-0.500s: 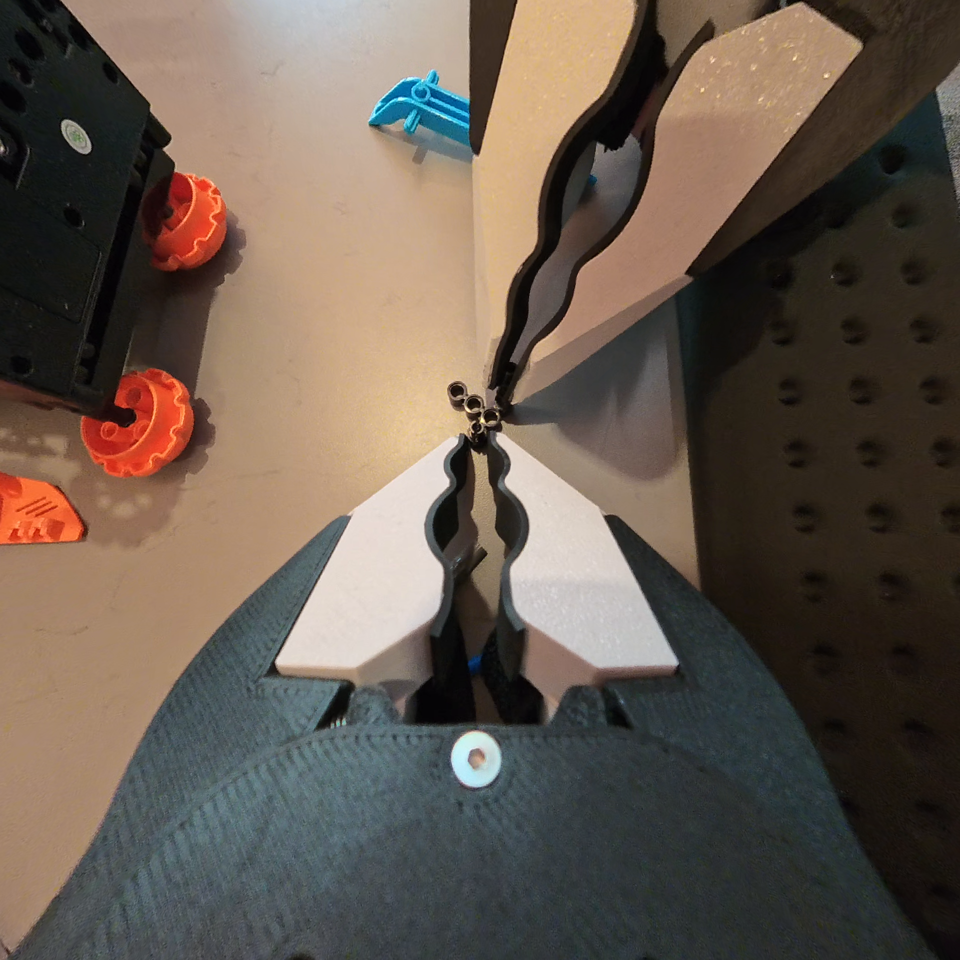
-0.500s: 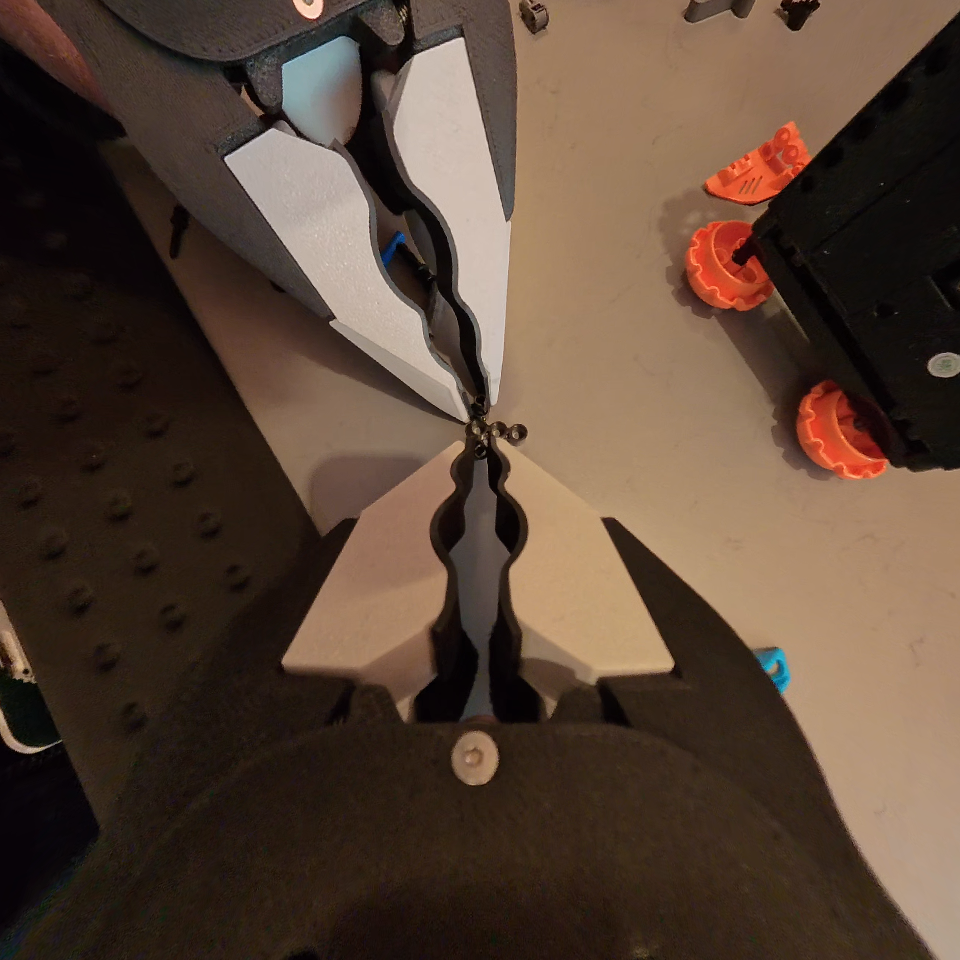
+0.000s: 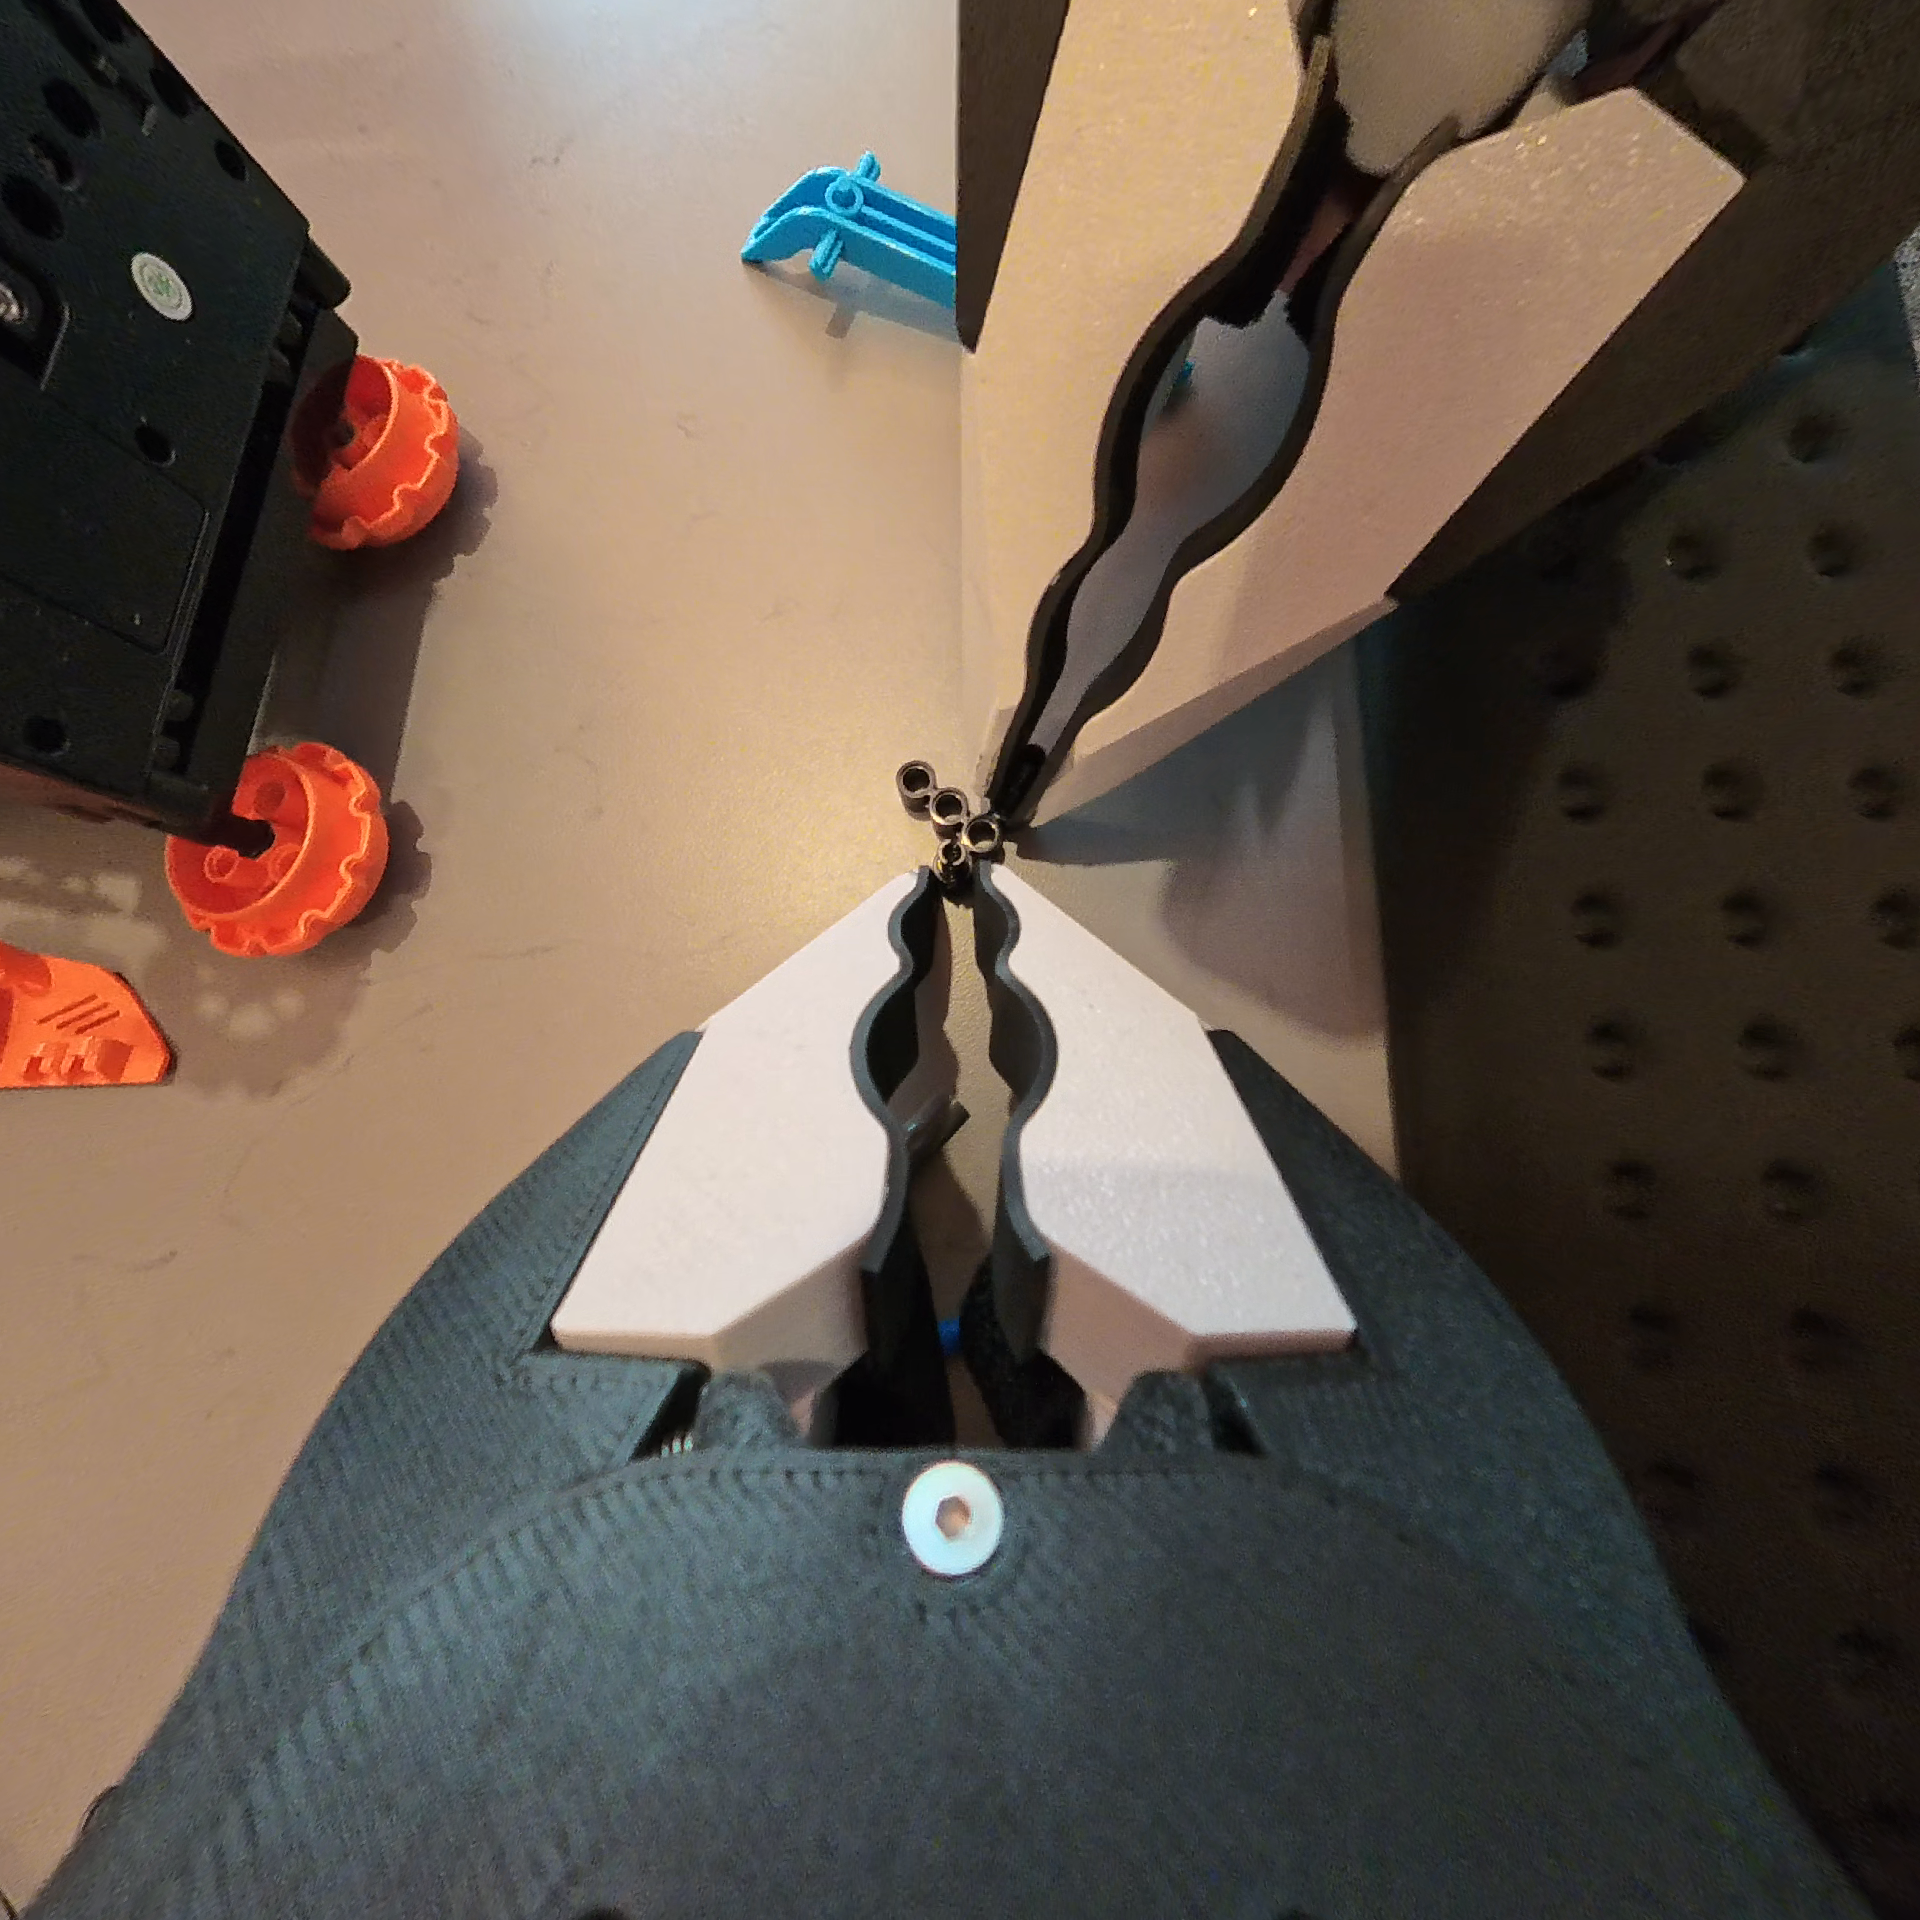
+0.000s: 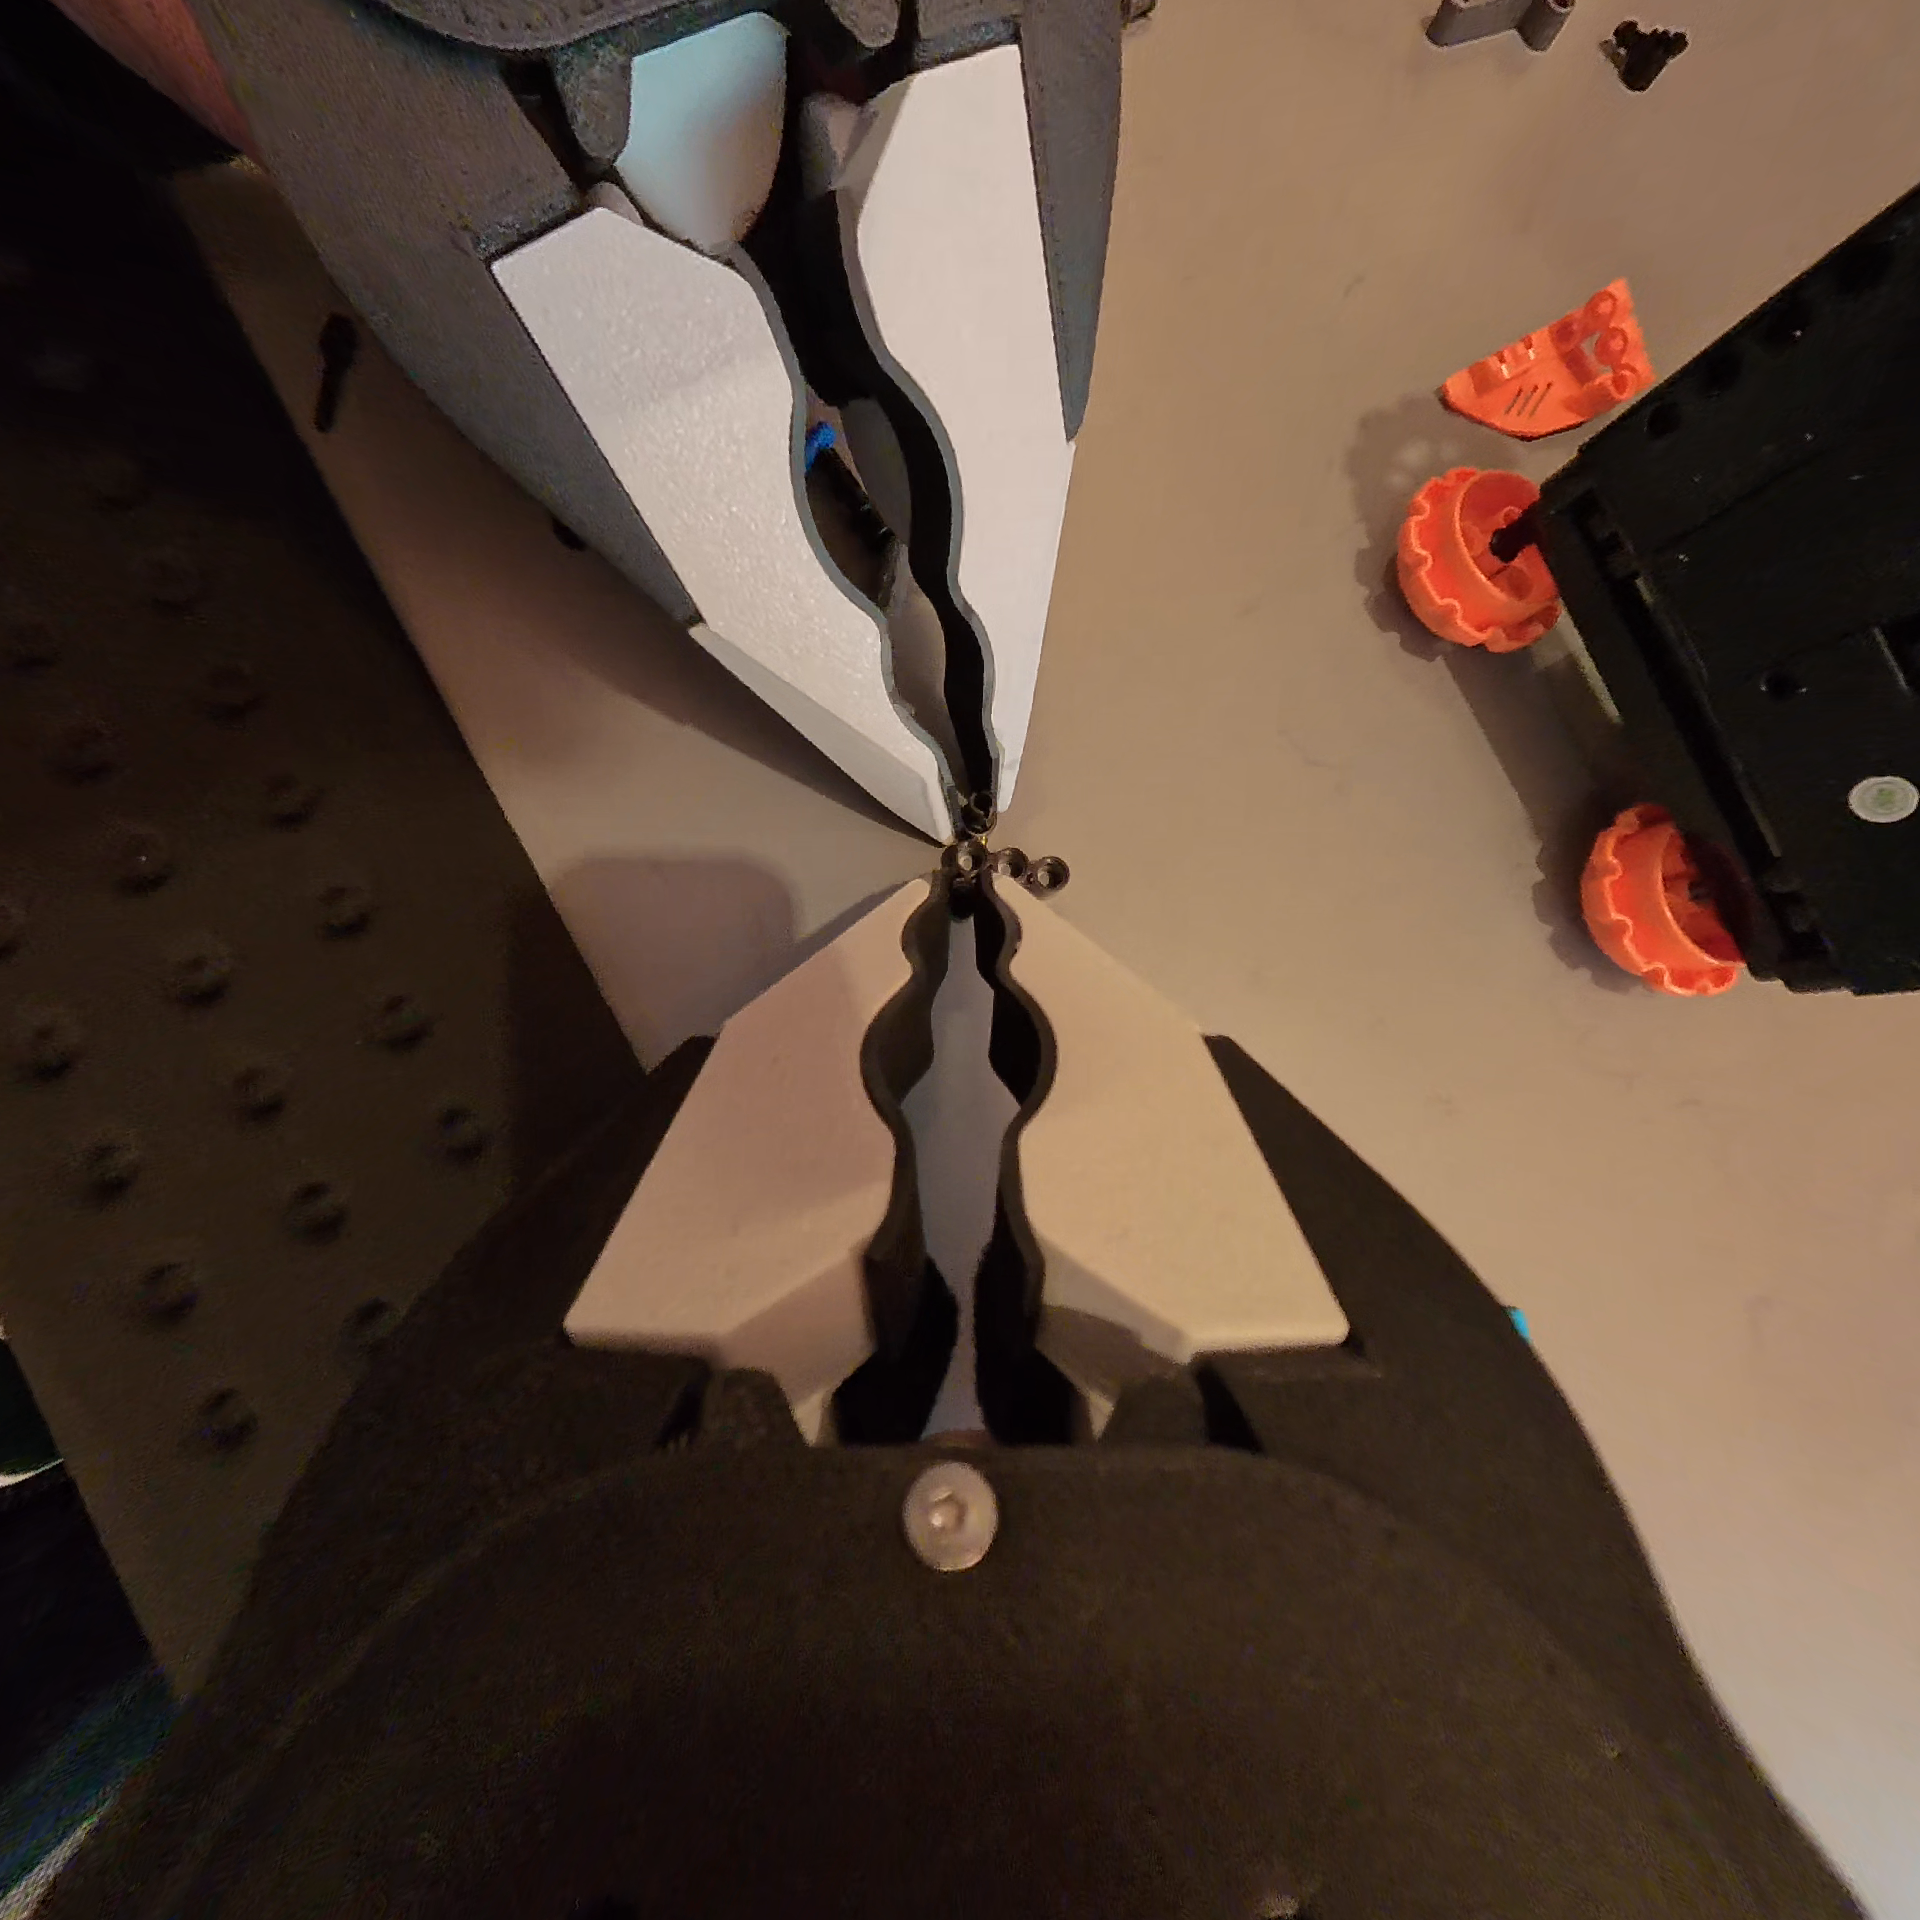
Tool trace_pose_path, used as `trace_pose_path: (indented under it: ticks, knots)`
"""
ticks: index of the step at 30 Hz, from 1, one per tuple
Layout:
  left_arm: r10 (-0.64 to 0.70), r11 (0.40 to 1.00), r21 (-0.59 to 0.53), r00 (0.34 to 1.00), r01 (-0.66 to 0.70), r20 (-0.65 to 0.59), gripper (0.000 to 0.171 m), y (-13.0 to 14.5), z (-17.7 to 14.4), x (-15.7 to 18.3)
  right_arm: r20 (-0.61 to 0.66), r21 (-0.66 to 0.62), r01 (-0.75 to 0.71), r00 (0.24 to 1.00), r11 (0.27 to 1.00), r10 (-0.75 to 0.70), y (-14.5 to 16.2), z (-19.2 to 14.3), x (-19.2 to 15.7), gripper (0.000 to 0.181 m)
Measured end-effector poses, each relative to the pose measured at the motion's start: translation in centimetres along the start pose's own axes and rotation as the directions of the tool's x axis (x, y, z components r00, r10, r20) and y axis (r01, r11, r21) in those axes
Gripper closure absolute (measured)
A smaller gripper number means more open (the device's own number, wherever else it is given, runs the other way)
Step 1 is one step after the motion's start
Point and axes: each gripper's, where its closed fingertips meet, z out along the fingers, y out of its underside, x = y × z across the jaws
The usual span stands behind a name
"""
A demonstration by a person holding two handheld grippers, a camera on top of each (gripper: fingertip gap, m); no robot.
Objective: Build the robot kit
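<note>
My left gripper (image 3: 951,883) is shut on a small black pin (image 3: 948,860). My right gripper (image 4: 964,899) is shut on one end of a short black beam (image 4: 1023,865) with three holes. The two grippers meet tip to tip just above the tan table (image 3: 675,675). The pin (image 4: 977,805) touches the beam's held end. In the left wrist view the right gripper (image 3: 1010,810) comes in from the upper right, and the beam (image 3: 940,800) sticks out to its left. In the right wrist view the left gripper (image 4: 975,816) comes down from the top.
A black block body (image 3: 114,436) with two orange wheels (image 3: 275,852) stands at the left, beside an orange wedge piece (image 3: 73,1034). A blue part (image 3: 852,234) lies at the back. A dark perforated mat (image 3: 1683,935) borders the table. Small grey and black parts (image 4: 1496,21) lie far off. The grippers are tip to tip, or close to it.
</note>
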Motion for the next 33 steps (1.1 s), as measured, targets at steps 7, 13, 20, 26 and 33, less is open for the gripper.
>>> trace_pose_path:
  ticks: [7,13,20,26,33]
  knots:
    - [-0.003,1.000,0.000,1.000,0.003,0.002,0.166,0.0,0.0,0.0,0.021,-0.054,-0.009,1.000,0.999,0.010,0.0,0.3,0.0,0.180]
    - [-0.005,1.000,0.001,1.000,0.005,0.004,0.166,0.1,0.0,-0.1,0.089,-0.099,-0.043,0.995,0.994,0.052,0.0,0.4,-0.1,0.179]
    - [-0.008,1.000,0.001,1.000,0.008,0.014,0.166,0.0,0.0,-0.1,0.097,-0.026,-0.099,0.990,0.995,0.101,-0.7,-0.8,0.6,0.181]
    - [-0.009,1.000,-0.001,1.000,0.009,0.012,0.166,0.0,0.0,-0.1,0.117,-0.021,-0.075,0.990,0.997,0.077,-0.7,-0.8,0.3,0.181]
    - [-0.008,1.000,-0.002,1.000,0.008,0.016,0.166,0.1,0.0,-0.1,0.120,-0.039,-0.071,0.990,0.997,0.075,-0.4,-0.7,0.0,0.180]
